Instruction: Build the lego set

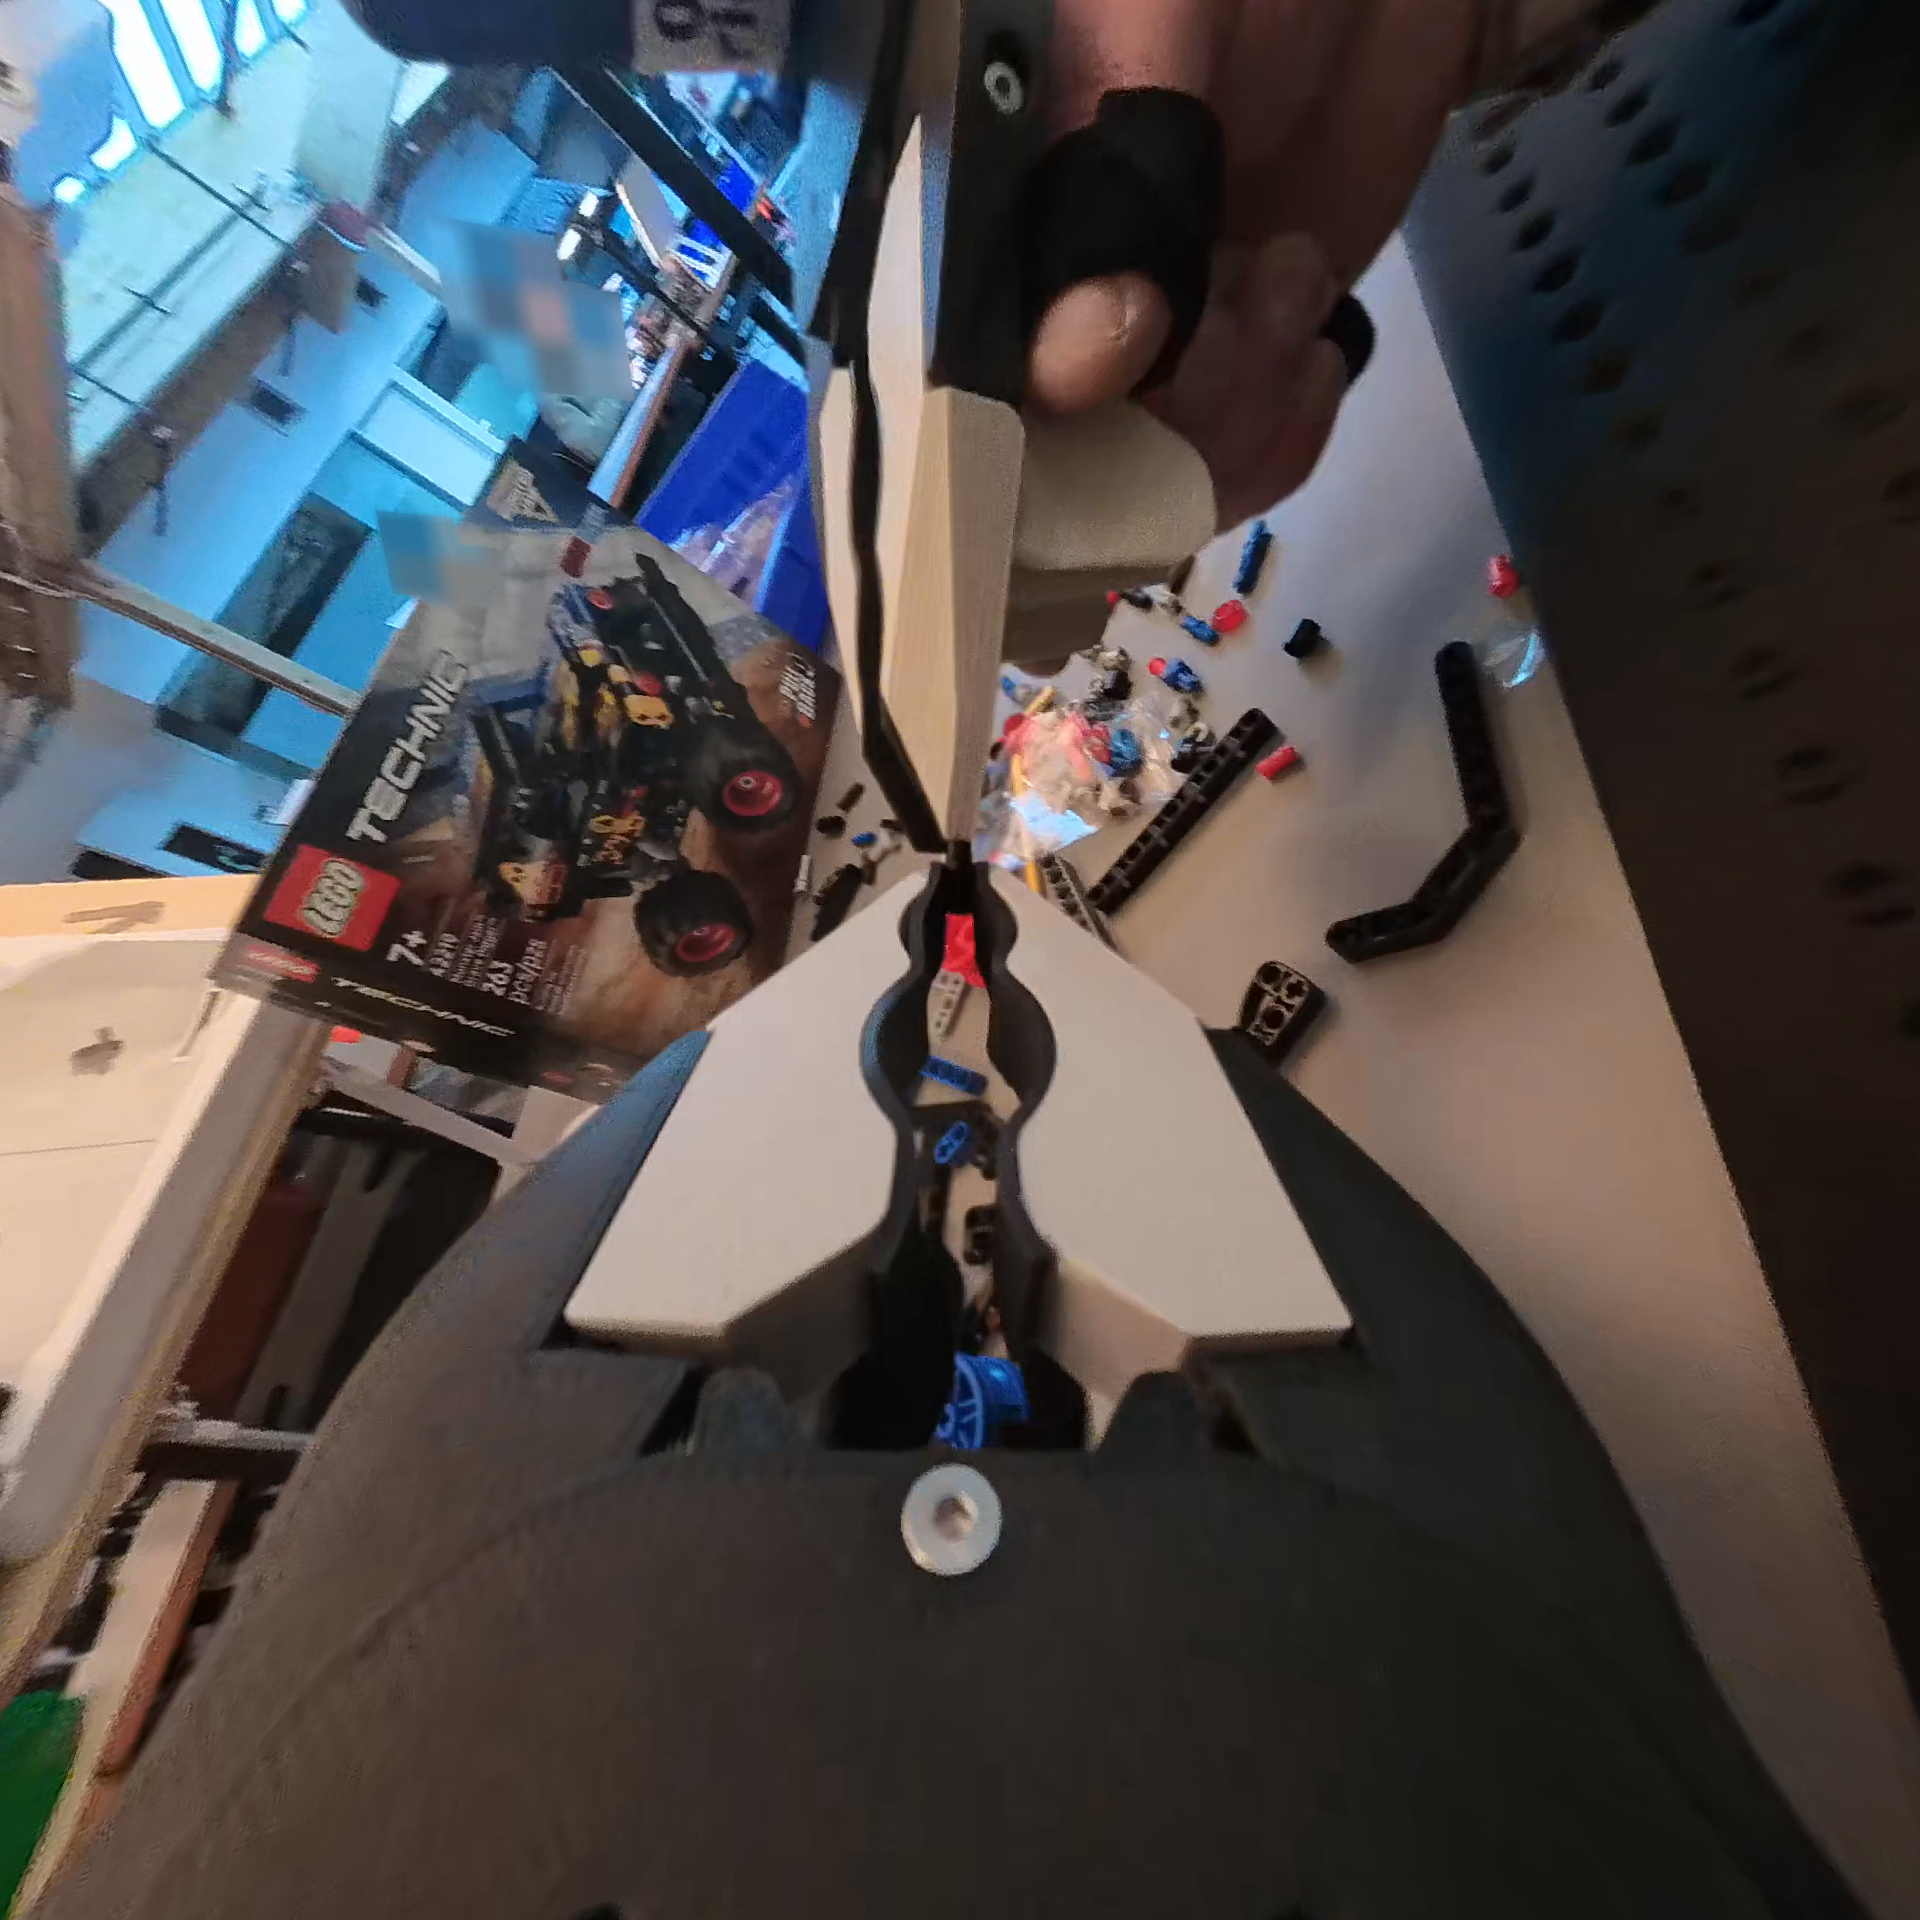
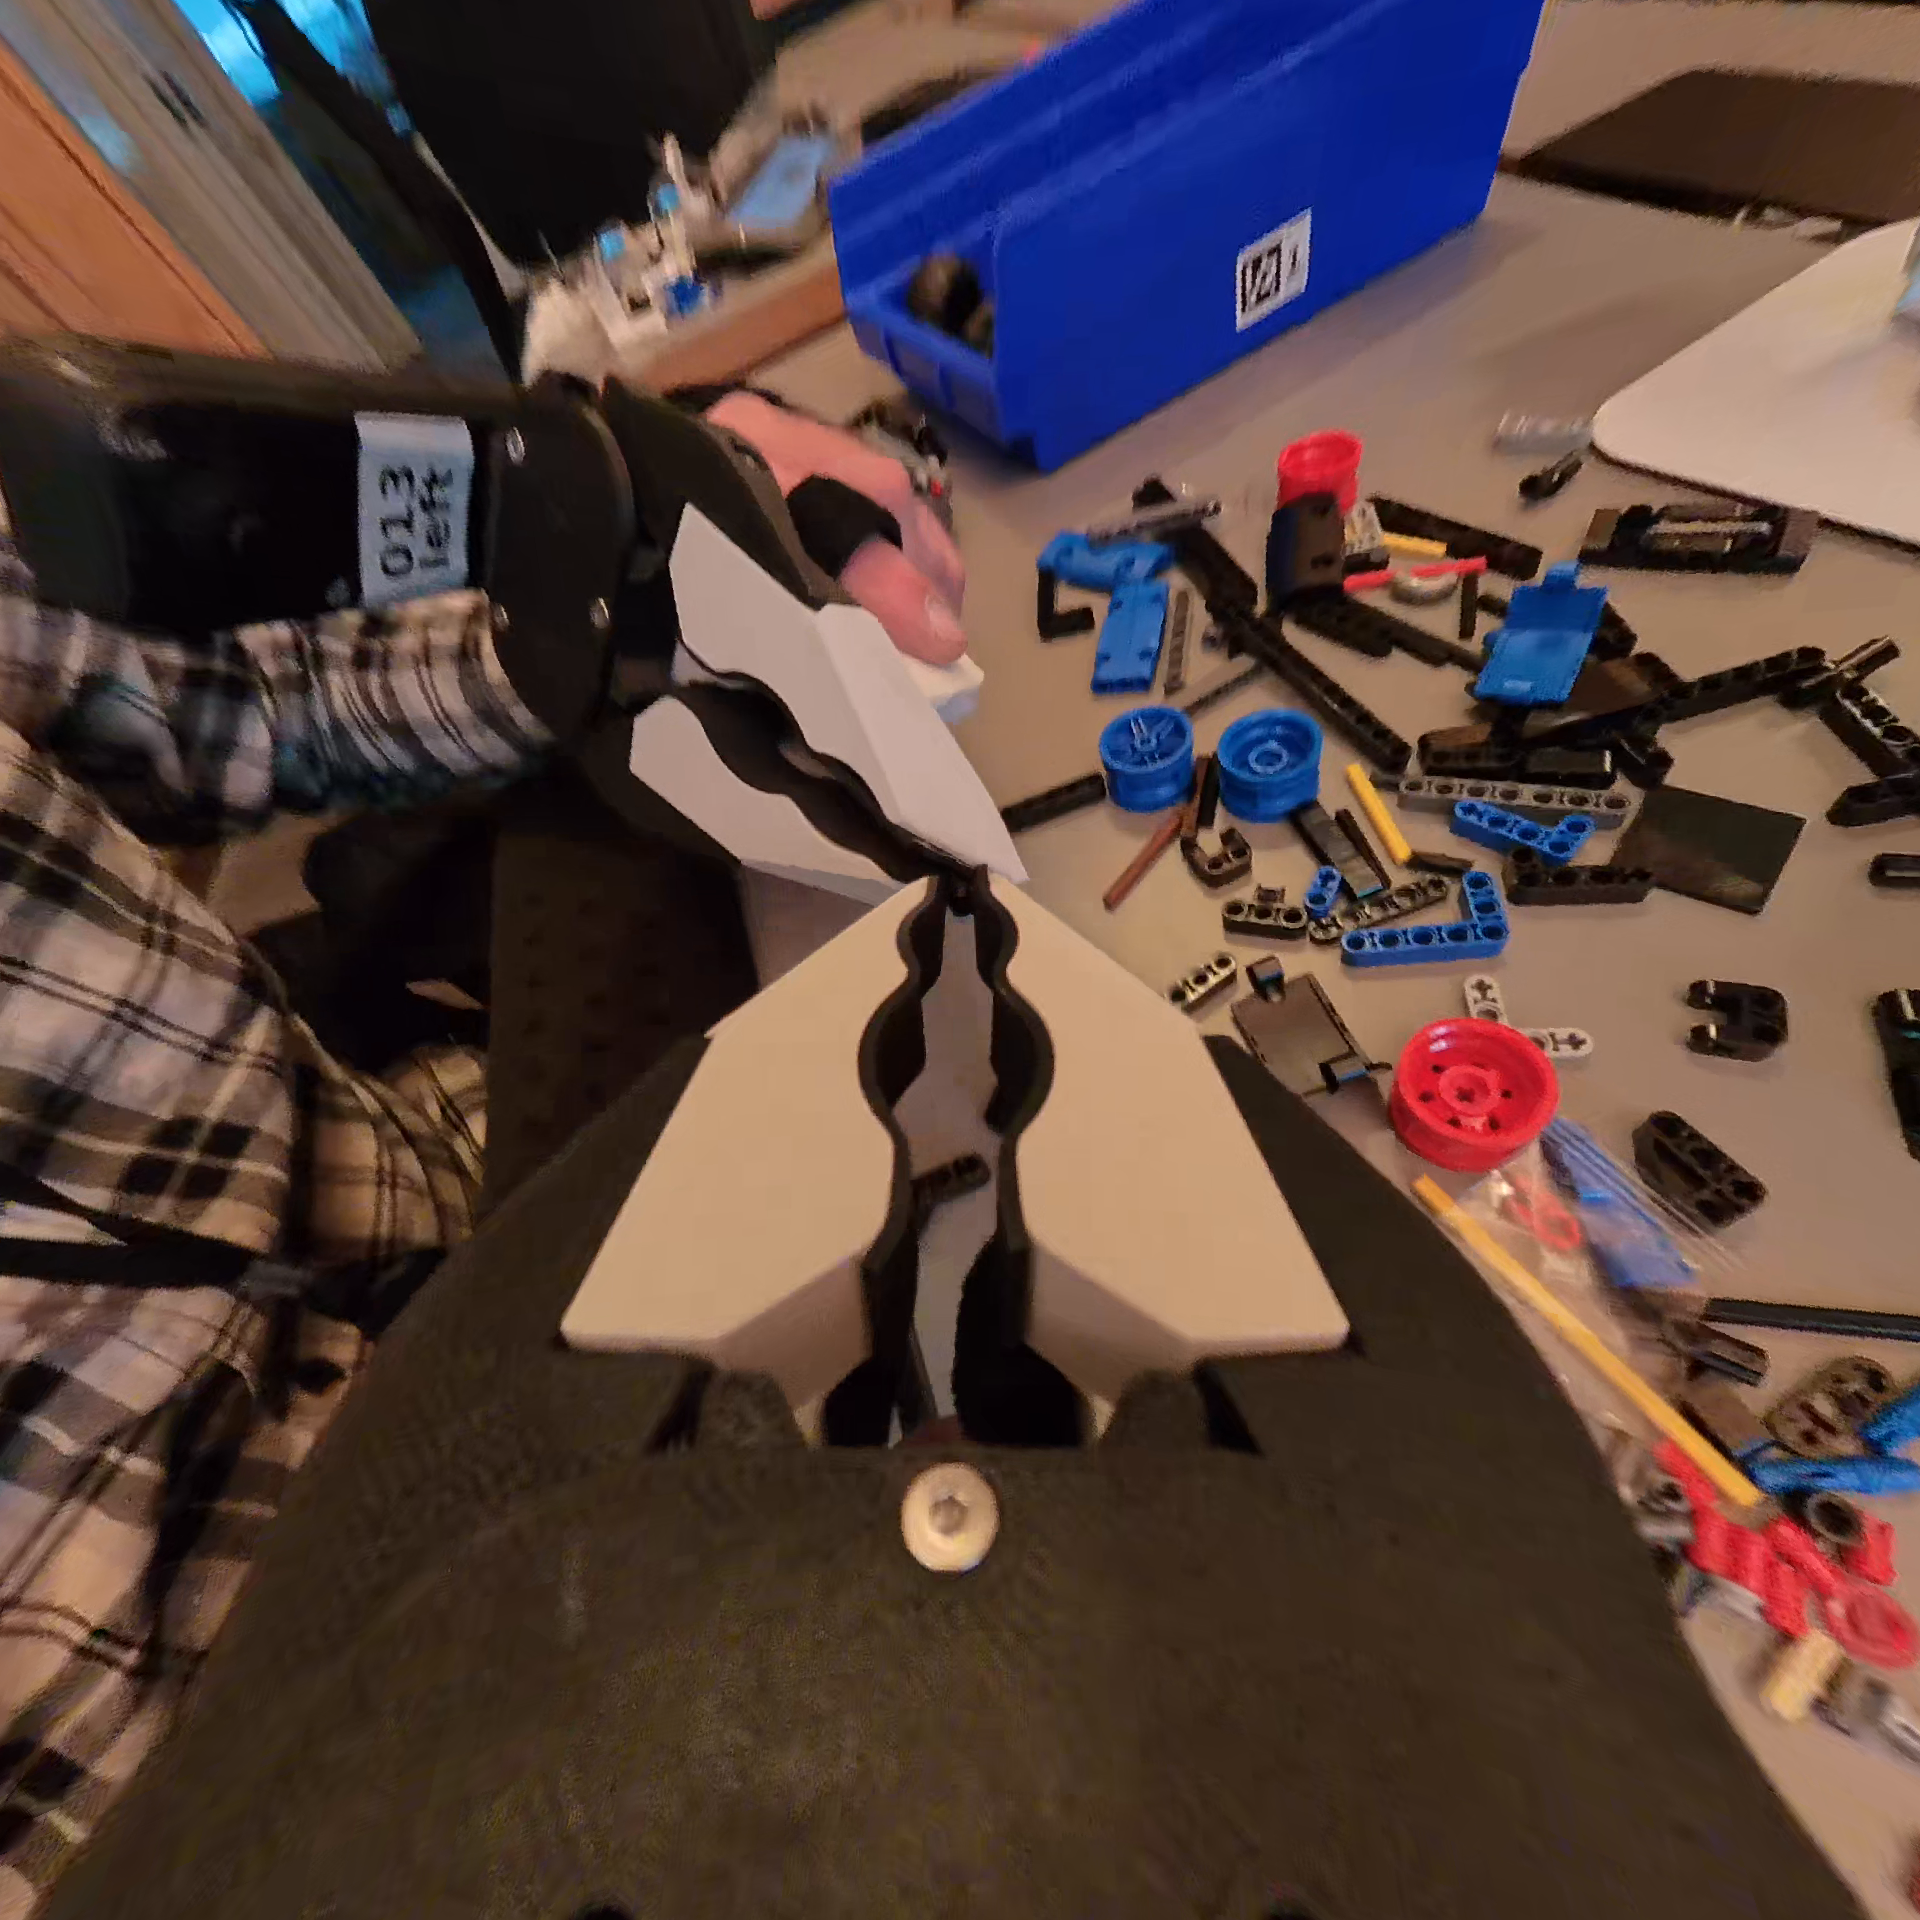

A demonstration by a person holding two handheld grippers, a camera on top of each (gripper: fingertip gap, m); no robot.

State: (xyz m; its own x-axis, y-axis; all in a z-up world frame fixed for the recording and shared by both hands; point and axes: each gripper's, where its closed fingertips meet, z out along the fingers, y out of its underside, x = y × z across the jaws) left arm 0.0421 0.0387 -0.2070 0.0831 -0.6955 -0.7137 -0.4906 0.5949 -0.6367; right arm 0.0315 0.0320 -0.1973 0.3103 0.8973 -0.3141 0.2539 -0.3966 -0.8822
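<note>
My left gripper point(image 1: 957, 883) and my right gripper point(image 2: 961, 891) meet tip to tip above the table edge. Both are shut, and a small black Lego piece point(image 1: 958, 858) is pinched where the tips meet; I cannot tell how much of it each holds. The right gripper point(image 1: 951, 831) comes down from the top of the left wrist view. The left gripper point(image 2: 951, 868) comes in from the left of the right wrist view. Loose Technic parts lie on the grey table point(image 2: 1455, 364): a red wheel hub point(image 2: 1473, 1091), two blue hubs point(image 2: 1148, 756) and a blue L-beam point(image 2: 1455, 930).
The Lego box point(image 1: 540, 831) stands at the table's far side. A blue bin point(image 2: 1174, 208) and a white flat base point(image 2: 1787, 416) sit behind the parts. Bags of small parts point(image 2: 1579, 1236) and a black angled beam point(image 1: 1455, 831) lie nearby. A plaid sleeve point(image 2: 208, 935) is on the left. The tips of both grippers are at nearly the same place. My left tips are roughly 11 cm from the red wheel hub point(image 2: 1473, 1091).
</note>
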